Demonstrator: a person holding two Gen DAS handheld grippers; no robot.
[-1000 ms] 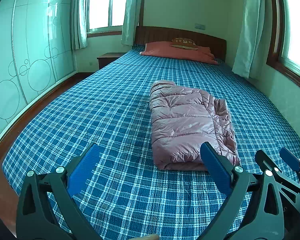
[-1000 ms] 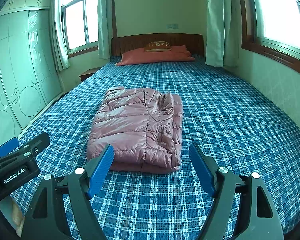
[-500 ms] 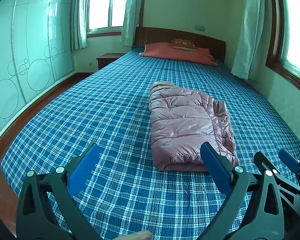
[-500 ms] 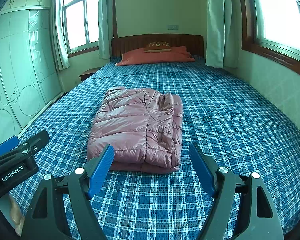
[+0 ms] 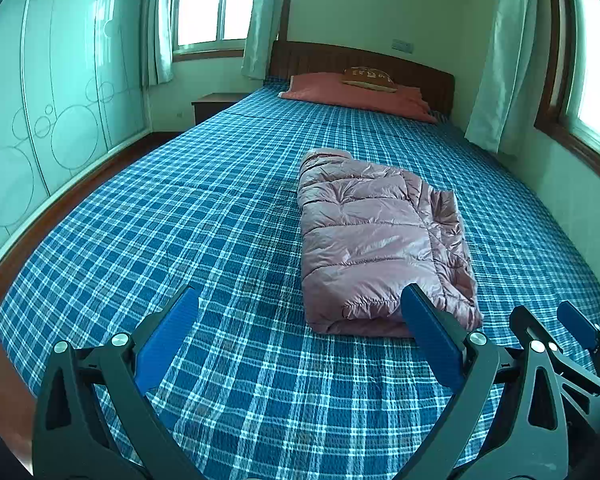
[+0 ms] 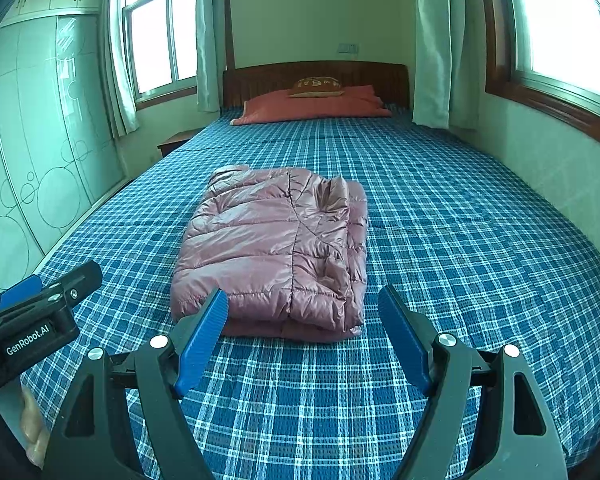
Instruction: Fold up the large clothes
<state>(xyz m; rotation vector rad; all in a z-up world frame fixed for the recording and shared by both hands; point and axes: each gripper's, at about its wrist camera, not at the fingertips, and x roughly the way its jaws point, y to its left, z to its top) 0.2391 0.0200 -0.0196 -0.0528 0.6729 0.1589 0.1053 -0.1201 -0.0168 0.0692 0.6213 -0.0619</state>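
Observation:
A pink puffer jacket point(image 5: 376, 240) lies folded into a compact bundle on the blue plaid bed point(image 5: 204, 216). It also shows in the right wrist view point(image 6: 276, 248). My left gripper point(image 5: 300, 312) is open and empty, held above the bed's near end, left of the jacket. My right gripper point(image 6: 302, 308) is open and empty, just short of the jacket's near edge. The right gripper shows at the lower right of the left wrist view point(image 5: 548, 332). The left gripper shows at the lower left of the right wrist view point(image 6: 40, 292).
A red pillow point(image 5: 356, 94) and a small brown cushion point(image 5: 368, 78) lie at the wooden headboard point(image 6: 316, 76). A wardrobe with circle patterns point(image 5: 40, 120) lines the left wall. A nightstand point(image 5: 216, 106) stands by the far left corner. Windows with curtains are behind and to the right.
Both grippers have drawn back slightly from the jacket, which looks a little farther away. Both stay open. The jacket has not moved.

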